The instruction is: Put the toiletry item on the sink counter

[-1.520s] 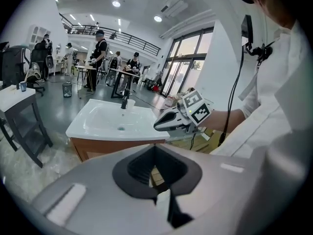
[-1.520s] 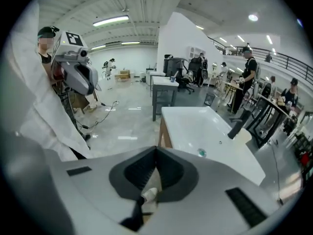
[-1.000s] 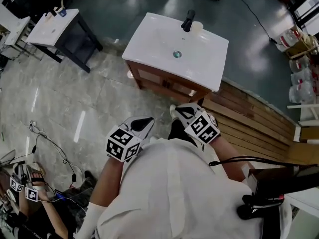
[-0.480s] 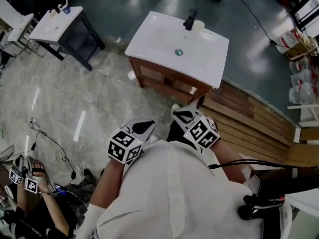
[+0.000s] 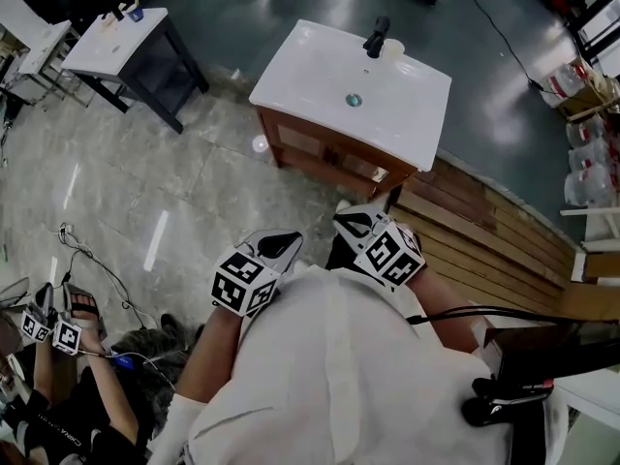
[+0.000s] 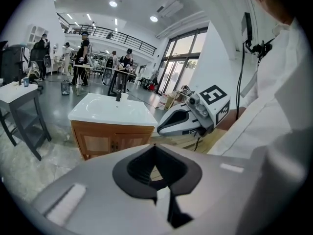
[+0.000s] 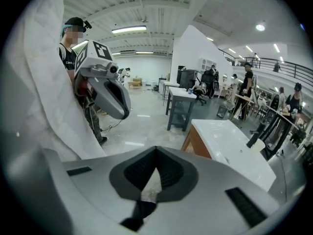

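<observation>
The white sink counter [image 5: 320, 80] on a wooden cabinet stands ahead, across the floor. A black faucet [image 5: 375, 37] rises at its back edge, and a small pale round item [image 5: 392, 49] stands on the counter right beside it. Both grippers are held close to the person's chest, well short of the sink. My left gripper [image 5: 281, 243] is shut with nothing between its jaws. My right gripper [image 5: 354, 219] is also shut and empty. The sink [image 6: 110, 109] shows beyond the shut left gripper [image 6: 155, 148]. It appears again as a sink [image 7: 234, 146] to the right of the right gripper [image 7: 156, 153].
A dark-framed side table [image 5: 131, 42] with a white top stands left of the sink. Wooden planking [image 5: 494, 240] runs along the right. Another person [image 5: 68, 395] sits at the lower left with cables on the floor. Bags [image 5: 591, 153] lie at the far right.
Both grippers stay at the chest. The view has drifted slightly, so the sink sits a little higher and further right. The seated person at lower left has shifted.
</observation>
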Motion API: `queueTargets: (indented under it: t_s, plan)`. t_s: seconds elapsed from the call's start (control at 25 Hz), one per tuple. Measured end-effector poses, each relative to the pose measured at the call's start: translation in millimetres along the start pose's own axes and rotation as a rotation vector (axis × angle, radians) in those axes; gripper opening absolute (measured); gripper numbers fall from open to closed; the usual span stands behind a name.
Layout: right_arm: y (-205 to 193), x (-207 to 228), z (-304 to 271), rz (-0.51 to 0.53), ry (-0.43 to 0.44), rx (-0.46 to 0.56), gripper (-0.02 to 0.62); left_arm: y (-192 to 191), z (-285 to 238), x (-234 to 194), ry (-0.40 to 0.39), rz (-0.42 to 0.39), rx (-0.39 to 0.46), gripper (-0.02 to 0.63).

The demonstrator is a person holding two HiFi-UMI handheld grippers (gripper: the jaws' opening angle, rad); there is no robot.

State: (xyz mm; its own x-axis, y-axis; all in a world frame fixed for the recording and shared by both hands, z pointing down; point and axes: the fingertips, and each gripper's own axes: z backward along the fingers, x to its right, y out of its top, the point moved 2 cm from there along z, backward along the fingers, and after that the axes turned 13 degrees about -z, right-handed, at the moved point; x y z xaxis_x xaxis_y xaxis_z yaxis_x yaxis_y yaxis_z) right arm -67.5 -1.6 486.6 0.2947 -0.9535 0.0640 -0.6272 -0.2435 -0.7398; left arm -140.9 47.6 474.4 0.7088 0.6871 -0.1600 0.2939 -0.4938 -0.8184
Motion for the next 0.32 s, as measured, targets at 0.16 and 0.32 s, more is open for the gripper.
queueTargets:
  t_s: [0.16,0.32]
  plan:
    - [4.0,9.3,-3.3,0.009,-0.004,0.003,0.005,1.8,-1.8,-6.8,0.006,0.005,0.002,0.006]
    - [1.8,17.1,-8.1,0.001,-0.002,0.004,0.005,1.5,-9.8,-14.0,0.002,0.013,-0.004,0.006]
